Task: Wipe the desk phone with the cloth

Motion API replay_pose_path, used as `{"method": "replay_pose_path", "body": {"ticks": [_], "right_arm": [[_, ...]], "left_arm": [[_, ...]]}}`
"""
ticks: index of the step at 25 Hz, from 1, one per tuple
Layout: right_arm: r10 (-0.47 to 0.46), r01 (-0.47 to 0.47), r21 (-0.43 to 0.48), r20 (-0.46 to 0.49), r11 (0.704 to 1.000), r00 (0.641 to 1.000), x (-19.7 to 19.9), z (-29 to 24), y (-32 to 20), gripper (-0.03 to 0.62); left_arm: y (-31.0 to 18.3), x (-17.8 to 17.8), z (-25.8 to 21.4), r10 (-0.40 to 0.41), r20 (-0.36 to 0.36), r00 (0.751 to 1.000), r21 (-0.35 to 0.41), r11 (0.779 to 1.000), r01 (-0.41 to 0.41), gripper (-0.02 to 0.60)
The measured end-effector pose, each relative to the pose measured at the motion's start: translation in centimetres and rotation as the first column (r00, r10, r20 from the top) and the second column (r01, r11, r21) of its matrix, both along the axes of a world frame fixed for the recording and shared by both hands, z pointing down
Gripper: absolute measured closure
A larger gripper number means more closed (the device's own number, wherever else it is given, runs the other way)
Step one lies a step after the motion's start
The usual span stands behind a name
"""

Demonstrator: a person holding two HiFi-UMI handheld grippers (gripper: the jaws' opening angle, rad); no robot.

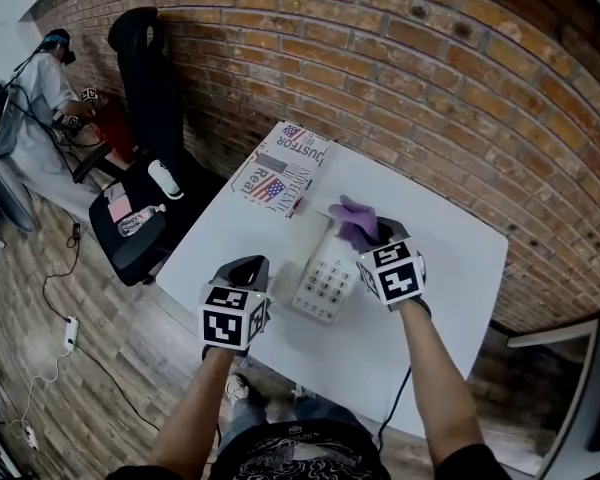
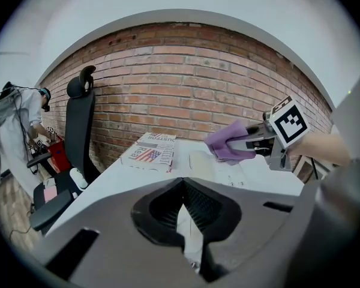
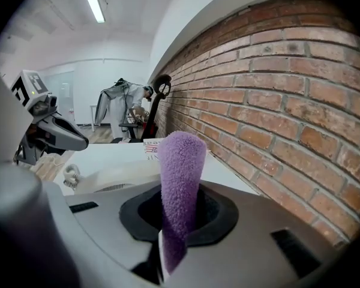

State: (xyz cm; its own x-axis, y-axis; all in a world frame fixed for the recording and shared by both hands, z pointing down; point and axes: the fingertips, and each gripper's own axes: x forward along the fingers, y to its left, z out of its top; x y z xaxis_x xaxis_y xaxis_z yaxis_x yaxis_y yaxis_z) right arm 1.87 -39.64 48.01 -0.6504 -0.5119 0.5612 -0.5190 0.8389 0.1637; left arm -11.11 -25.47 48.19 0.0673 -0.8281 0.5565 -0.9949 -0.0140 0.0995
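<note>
Far off to the left of the left claw, a person stands by a black office chair that holds a few small items on its seat. The left claw hovers over the near left part of the white desk, its jaws drawn together with nothing between them. Ahead of it, toward the brick wall, lies a flat printed box with a flag design. Just to the right of the left claw, between it and the right claw, the desk phone rests on the desk with its keypad facing up. The right claw is clamped on a purple cloth, which sticks out past its jaws over the far end of the phone. Whether the cloth touches the phone cannot be told.
</note>
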Motion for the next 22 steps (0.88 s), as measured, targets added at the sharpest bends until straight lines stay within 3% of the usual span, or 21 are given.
{"method": "replay_pose_path", "body": {"ticks": [22], "right_arm": [[0.084,-0.086,-0.088,-0.022,0.992,0.996,-2.4,2.4,5.1,0.551]], "left_arm": [[2.5,-0.8,0.6,0.160,-0.032,0.987,-0.008,0.987,-0.160,0.575]]}}
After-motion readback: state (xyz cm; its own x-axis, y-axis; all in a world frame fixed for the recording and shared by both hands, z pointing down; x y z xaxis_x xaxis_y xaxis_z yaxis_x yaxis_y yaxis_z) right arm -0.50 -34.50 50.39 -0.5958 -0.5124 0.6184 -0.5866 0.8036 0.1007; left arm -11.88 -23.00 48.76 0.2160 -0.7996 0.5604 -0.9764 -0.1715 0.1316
